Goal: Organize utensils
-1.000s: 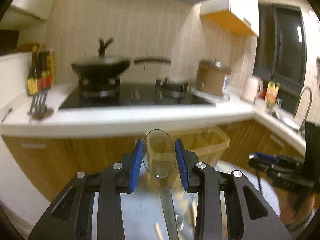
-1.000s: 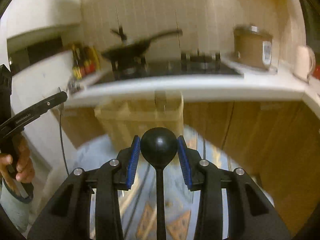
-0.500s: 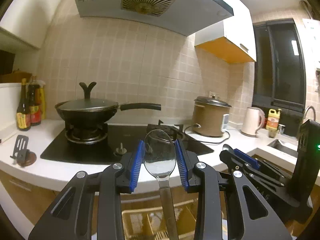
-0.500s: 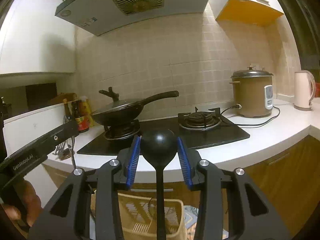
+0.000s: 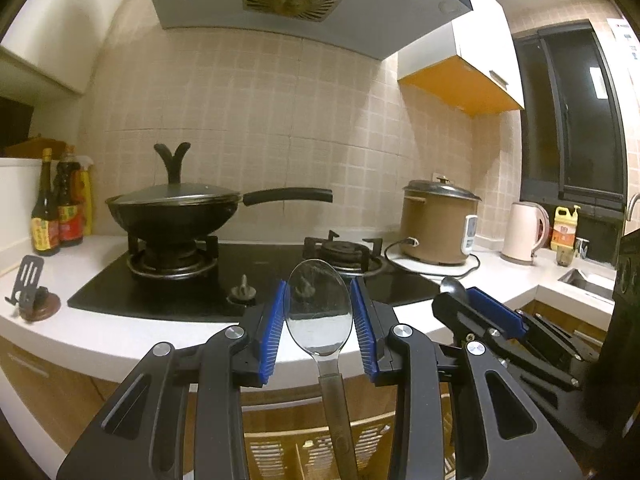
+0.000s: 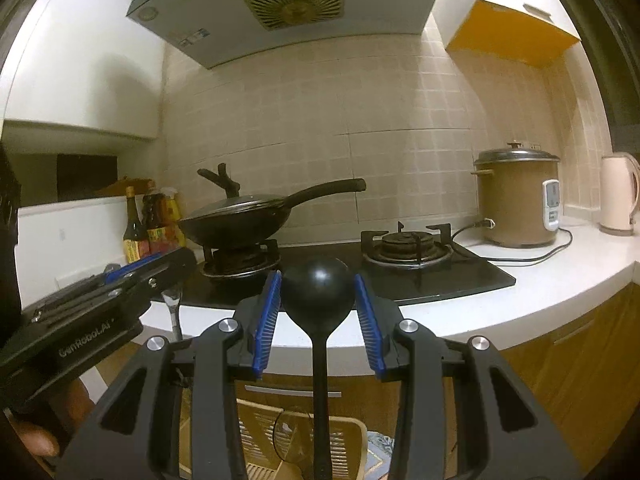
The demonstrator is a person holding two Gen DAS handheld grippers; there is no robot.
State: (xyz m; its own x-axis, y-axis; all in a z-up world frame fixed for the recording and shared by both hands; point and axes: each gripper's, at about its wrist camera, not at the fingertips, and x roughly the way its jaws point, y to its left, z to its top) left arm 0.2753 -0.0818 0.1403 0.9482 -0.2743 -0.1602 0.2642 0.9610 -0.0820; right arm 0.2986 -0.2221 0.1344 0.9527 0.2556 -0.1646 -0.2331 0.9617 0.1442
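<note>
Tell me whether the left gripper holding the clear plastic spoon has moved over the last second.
Yes. The left gripper has risen: the white countertop, earlier above its blue pads, now sits level with them, and the clear plastic spoon overlaps the black stovetop.

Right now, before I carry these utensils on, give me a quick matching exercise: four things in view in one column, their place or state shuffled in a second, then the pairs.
Things:
1. metal spoon
2. black ladle
3. wok
4. rice cooker

Places:
A. on the left burner, lid on
B. between the right gripper fingers
C. on the counter right of the stove, plugged in
D. between the left gripper fingers

Pairs: 1-D, 2-B, 3-A, 4-C
</note>
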